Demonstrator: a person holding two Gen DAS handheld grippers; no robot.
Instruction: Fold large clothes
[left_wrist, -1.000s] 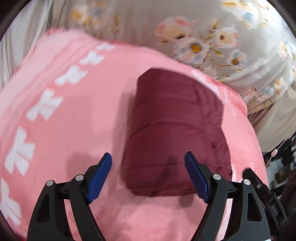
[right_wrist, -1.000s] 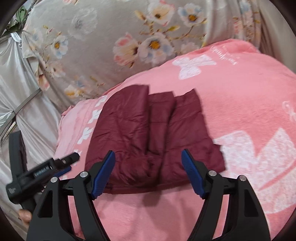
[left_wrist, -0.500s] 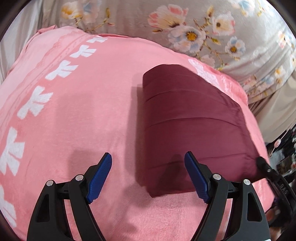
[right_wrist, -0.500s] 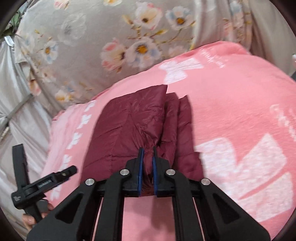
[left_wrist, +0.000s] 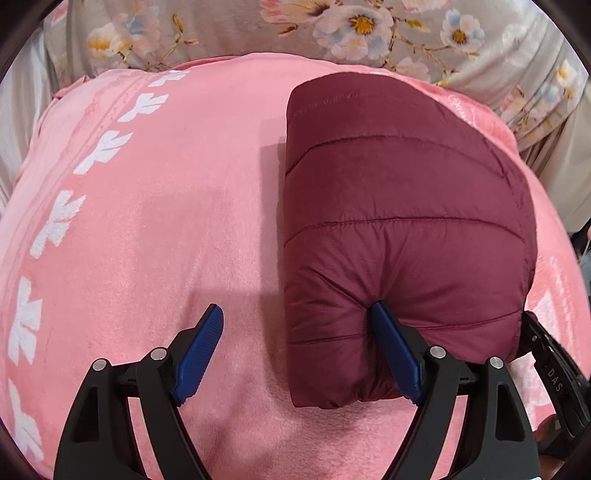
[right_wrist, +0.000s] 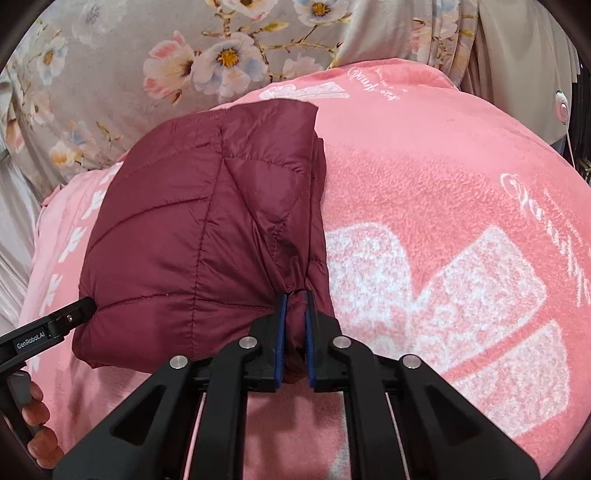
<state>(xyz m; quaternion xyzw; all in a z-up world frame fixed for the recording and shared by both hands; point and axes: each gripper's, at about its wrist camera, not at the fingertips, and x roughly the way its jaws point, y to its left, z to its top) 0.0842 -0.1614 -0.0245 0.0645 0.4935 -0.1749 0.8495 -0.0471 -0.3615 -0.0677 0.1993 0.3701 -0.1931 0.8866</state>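
Note:
A dark red quilted jacket (left_wrist: 399, 206) lies folded into a thick bundle on a pink blanket (left_wrist: 155, 221); it also shows in the right wrist view (right_wrist: 192, 229). My left gripper (left_wrist: 295, 321) is open, its right finger (left_wrist: 391, 347) pressing into the bundle's near edge and its left finger over bare blanket. My right gripper (right_wrist: 294, 306) is shut on the jacket's near right edge, with fabric pinched between the blue pads. The left gripper's tip (right_wrist: 70, 317) touches the bundle's near left side in the right wrist view.
The pink blanket (right_wrist: 443, 221) with white bow prints covers a bed. A grey floral sheet (left_wrist: 332, 33) hangs behind it. Furniture and a cable (right_wrist: 565, 110) stand at the right edge. Bare blanket lies left of the jacket.
My left gripper has moved in until its right finger pushes into the jacket edge. My right gripper closed on the jacket's near edge and the bundle now looks more compact.

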